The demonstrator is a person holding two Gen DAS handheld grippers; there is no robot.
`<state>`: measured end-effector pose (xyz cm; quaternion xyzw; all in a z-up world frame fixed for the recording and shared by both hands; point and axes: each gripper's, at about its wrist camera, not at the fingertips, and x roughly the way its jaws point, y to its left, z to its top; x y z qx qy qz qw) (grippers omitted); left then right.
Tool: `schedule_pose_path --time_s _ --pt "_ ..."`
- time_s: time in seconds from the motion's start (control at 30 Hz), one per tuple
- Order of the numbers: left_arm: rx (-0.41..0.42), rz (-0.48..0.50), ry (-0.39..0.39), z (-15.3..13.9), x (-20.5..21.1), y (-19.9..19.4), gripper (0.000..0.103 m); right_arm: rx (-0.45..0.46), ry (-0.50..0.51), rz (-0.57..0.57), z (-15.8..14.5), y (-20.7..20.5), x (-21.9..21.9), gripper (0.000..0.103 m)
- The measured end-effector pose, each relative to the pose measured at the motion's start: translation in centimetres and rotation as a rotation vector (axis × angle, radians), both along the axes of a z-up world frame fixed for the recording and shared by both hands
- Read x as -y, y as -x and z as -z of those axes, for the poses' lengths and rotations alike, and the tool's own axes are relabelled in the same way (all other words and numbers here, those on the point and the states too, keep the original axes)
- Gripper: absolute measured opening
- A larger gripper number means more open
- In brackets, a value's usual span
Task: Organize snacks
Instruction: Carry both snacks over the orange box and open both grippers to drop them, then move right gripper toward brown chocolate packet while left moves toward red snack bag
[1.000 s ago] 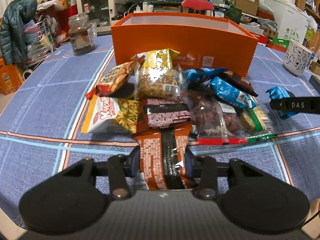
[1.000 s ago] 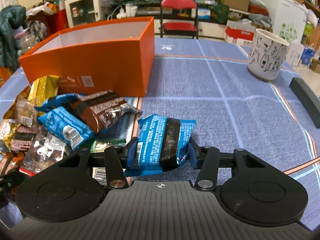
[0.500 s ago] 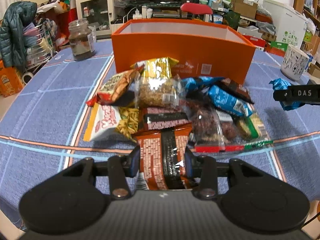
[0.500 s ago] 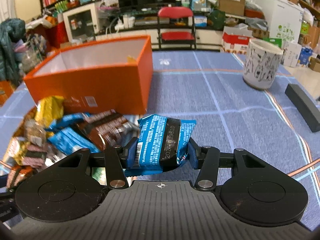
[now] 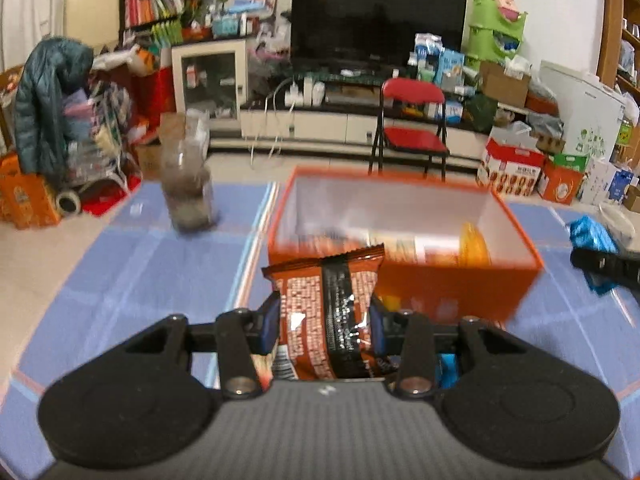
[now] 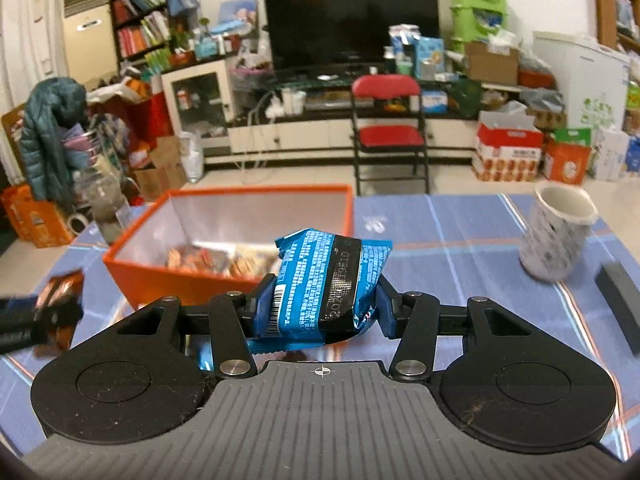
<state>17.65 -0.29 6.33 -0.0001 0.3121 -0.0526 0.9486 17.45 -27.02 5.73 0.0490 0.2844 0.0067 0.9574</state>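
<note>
My left gripper is shut on an orange-and-black snack packet, held in the air in front of the open orange box. My right gripper is shut on a blue snack packet, raised beside the same orange box, which holds several snacks. In the left wrist view the right gripper shows at the right edge with its blue packet. At the left edge of the right wrist view, the left gripper appears with the orange packet. The snack pile is hidden below both grippers.
A glass jar stands on the blue tablecloth left of the box. A patterned white mug and a dark block sit on the right side of the table. A red chair stands beyond the far table edge.
Both grippers have risen with their packets off the table, so the views now look over the box rim into it. The snack pile has dropped out of sight.
</note>
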Motion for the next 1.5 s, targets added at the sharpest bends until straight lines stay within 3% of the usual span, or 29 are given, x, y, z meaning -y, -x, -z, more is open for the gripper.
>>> schedule_pose_path --time_s 0.13,0.27,0.3,0.33,0.4,0.43,0.5,0.57,0.7,0.87,1.0,1.1,1.2,1.37,1.5 --pt "-0.025 0.018 0.017 -1.3 0.2 -5.0 0.041 -0.008 0.017 -0.042 -1.0 -3.5 -1.0 0.036" --pt "-0.067 0.041 0.020 -0.6 2.2 -11.1 0.041 -0.023 0.031 -0.070 -1.2 -8.5 -2.9 0.036" --pt "-0.065 0.055 0.014 -0.3 2.7 -12.3 0.043 -0.027 0.027 -0.078 -1.2 -9.7 -3.4 0.036" --pt "-0.060 0.057 -0.011 0.1 3.2 -13.1 0.052 -0.033 0.031 -0.083 -1.1 -10.9 -3.9 0.038" --pt "-0.044 0.036 -0.031 0.1 3.4 -12.9 0.059 -0.075 0.061 -0.069 -0.8 -12.8 -4.7 0.061" --pt "-0.024 0.040 -0.018 -0.2 2.9 -12.2 0.069 -0.112 0.067 -0.066 -0.7 -13.2 -4.9 0.075" --pt "0.030 0.068 -0.004 -0.8 1.9 -9.8 0.080 -0.112 0.079 -0.074 -1.0 -12.0 -4.7 0.081" --pt "0.061 0.062 -0.027 -1.0 0.8 -7.3 0.079 -0.093 0.090 -0.044 -1.4 -9.5 -3.9 0.095" --pt "0.059 -0.001 -0.004 -0.5 -2.7 -2.3 0.079 -0.148 0.018 0.005 -0.4 -3.2 -0.9 0.096" --pt "-0.011 -0.075 0.043 1.7 -5.9 2.5 0.079 -0.295 0.024 0.108 4.5 2.4 0.7 0.095" --pt "-0.045 -0.132 0.034 3.5 -7.4 4.1 0.079 -0.241 -0.082 0.146 5.5 4.8 1.1 0.095" --pt "-0.059 -0.166 0.014 4.7 -8.4 4.1 0.080 -0.196 -0.067 0.143 5.3 4.3 -0.2 0.095" --pt "-0.094 -0.198 0.039 5.8 -9.3 3.8 0.080 -0.231 -0.113 0.191 6.1 1.8 -1.0 0.095" --pt "-0.128 -0.126 0.018 7.2 -9.5 3.7 0.086 -0.320 -0.223 0.154 9.3 -1.4 -1.6 0.090" --pt "-0.114 -0.110 0.000 7.2 -10.1 3.7 0.089 -0.341 -0.281 0.229 10.5 -2.9 -1.5 0.090"
